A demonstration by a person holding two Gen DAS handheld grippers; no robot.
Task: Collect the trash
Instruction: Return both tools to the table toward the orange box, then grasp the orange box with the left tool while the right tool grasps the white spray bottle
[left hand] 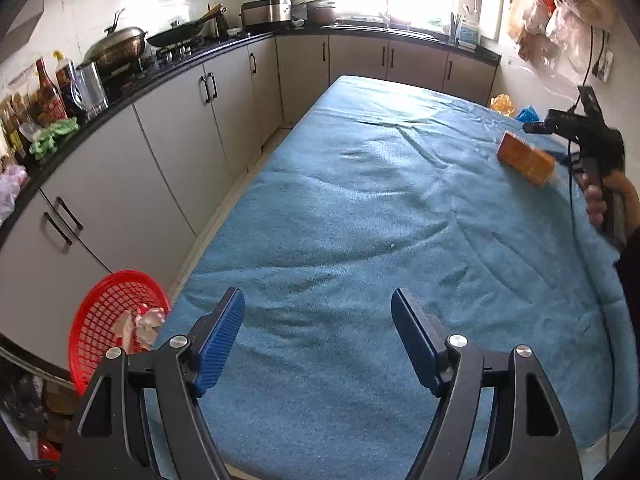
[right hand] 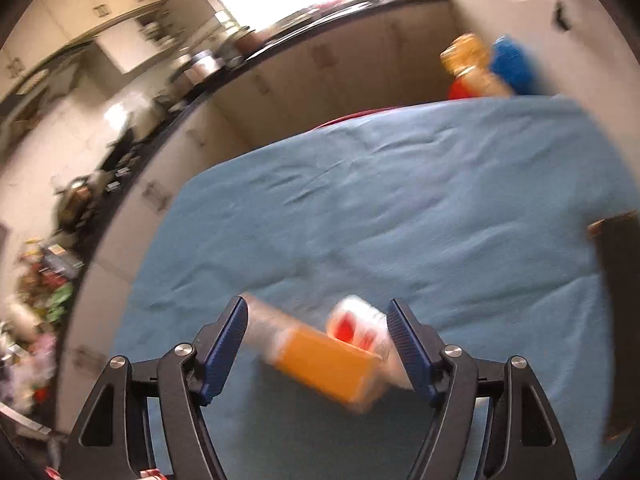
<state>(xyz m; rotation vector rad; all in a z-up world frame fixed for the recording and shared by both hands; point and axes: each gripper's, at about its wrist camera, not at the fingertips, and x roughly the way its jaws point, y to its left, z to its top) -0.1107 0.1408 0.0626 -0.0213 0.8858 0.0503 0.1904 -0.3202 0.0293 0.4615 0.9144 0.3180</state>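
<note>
An orange carton point(left hand: 526, 159) lies on the blue-covered table point(left hand: 360, 208) at the right side. In the right wrist view the carton point(right hand: 324, 364) sits between the wide-open fingers of my right gripper point(right hand: 318, 344), with a white and red wrapper point(right hand: 358, 326) beside it; the view is blurred, so contact is unclear. My right gripper point(left hand: 560, 160) also shows in the left wrist view, just behind the carton. My left gripper point(left hand: 318, 340) is open and empty over the table's near end. A red mesh basket point(left hand: 116, 320) with crumpled paper point(left hand: 138, 326) stands on the floor at the left.
Kitchen cabinets point(left hand: 180, 140) and a cluttered counter point(left hand: 60, 120) run along the left and back. Yellow and blue bags point(right hand: 488, 64) lie beyond the table's far corner. Plastic bags point(left hand: 560, 12) hang on the right wall. A dark object point(right hand: 616, 300) stands at the right edge.
</note>
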